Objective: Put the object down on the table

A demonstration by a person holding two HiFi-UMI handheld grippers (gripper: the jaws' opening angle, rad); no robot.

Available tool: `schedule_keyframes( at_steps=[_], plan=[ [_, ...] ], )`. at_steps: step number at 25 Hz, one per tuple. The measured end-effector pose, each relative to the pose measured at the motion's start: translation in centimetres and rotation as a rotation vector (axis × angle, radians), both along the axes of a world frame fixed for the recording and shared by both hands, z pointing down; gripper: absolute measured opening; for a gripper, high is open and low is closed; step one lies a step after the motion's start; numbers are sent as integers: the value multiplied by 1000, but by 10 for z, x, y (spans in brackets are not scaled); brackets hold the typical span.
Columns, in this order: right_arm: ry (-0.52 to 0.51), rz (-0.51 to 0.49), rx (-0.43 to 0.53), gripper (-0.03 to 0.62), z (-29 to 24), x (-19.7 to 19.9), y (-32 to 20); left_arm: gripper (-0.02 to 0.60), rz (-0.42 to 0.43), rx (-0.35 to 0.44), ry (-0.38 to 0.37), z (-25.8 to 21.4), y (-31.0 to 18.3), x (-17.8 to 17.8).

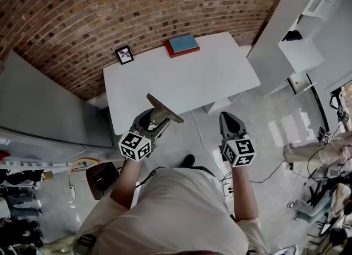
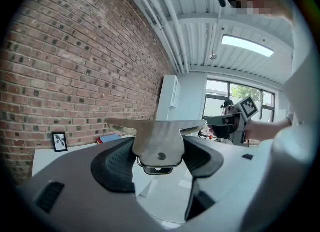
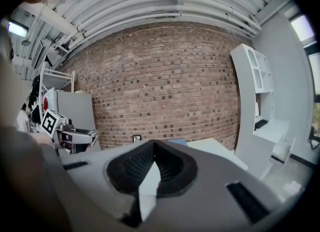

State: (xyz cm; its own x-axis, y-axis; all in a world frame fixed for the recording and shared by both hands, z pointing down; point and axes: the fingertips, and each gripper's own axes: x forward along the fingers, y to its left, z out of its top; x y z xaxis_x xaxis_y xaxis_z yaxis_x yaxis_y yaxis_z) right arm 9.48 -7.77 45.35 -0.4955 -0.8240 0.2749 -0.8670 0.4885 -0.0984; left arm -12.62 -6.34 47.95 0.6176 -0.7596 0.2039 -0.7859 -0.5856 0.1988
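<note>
A flat grey metal piece [image 1: 164, 109] with a wide crossbar top sticks out of my left gripper [image 1: 155, 121], whose jaws are shut on its stem. In the left gripper view the metal piece [image 2: 159, 138] sits between the two dark pads [image 2: 116, 168], its crossbar level above them. The gripper hangs over the floor just before the near edge of the white table [image 1: 220, 78]. My right gripper [image 1: 229, 117] is beside it to the right, also short of the table. Its jaws [image 3: 152, 148] meet at the tips with nothing between them.
At the table's far side stand a small framed picture [image 1: 125, 55] and a blue book on a red one [image 1: 182, 45]. There is a brick wall behind, a grey cabinet [image 1: 44, 111] at left and white shelving [image 1: 308, 39] at right. Cables and another person's legs [image 1: 308, 150] are on the floor at right.
</note>
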Motion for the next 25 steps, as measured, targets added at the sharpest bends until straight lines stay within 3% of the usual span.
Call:
schedule_keyframes(
  at_steps=[11, 25],
  plan=[
    [-9, -45, -57, 3, 22, 40, -51, 275, 1, -53, 1, 15, -50, 47],
    [-17, 10, -110, 3, 51, 29, -111, 275, 87, -92, -37, 45, -128, 46]
  ],
)
